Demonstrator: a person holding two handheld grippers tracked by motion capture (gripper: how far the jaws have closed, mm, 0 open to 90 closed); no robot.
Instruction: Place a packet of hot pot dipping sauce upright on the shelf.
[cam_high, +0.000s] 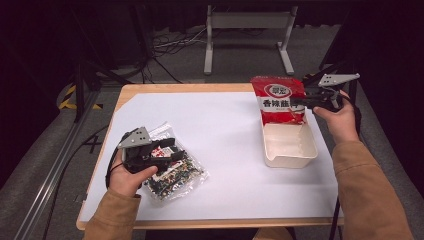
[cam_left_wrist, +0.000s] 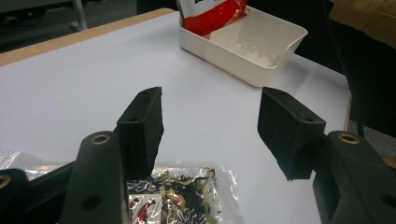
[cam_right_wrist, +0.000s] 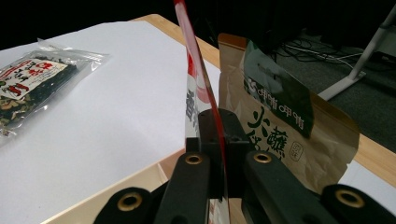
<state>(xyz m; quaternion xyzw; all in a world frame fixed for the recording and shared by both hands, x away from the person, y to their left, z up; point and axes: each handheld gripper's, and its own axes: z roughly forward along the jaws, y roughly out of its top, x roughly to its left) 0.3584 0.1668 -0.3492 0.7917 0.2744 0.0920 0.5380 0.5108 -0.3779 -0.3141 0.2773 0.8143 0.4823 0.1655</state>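
Red pouch (cam_high: 280, 102): white label panel, Chinese print "香辣脆"; stands upright at far end of cream tray (cam_high: 292, 150).
Right gripper (cam_high: 299, 102): clamped on the red pouch's edge.
Brown pouch (cam_right_wrist: 285, 135): behind it, characters "火" and "醺".
Left gripper (cam_left_wrist: 210, 130): released, nothing between the jaws, over clear mixed-snack bag (cam_high: 172, 170).
Table (cam_high: 220, 145): white sheet.

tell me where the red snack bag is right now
In the high view the red snack bag is at the table's far right, standing on edge in the far end of the white tray, pinched by the right gripper, with a brown pouch just behind it.
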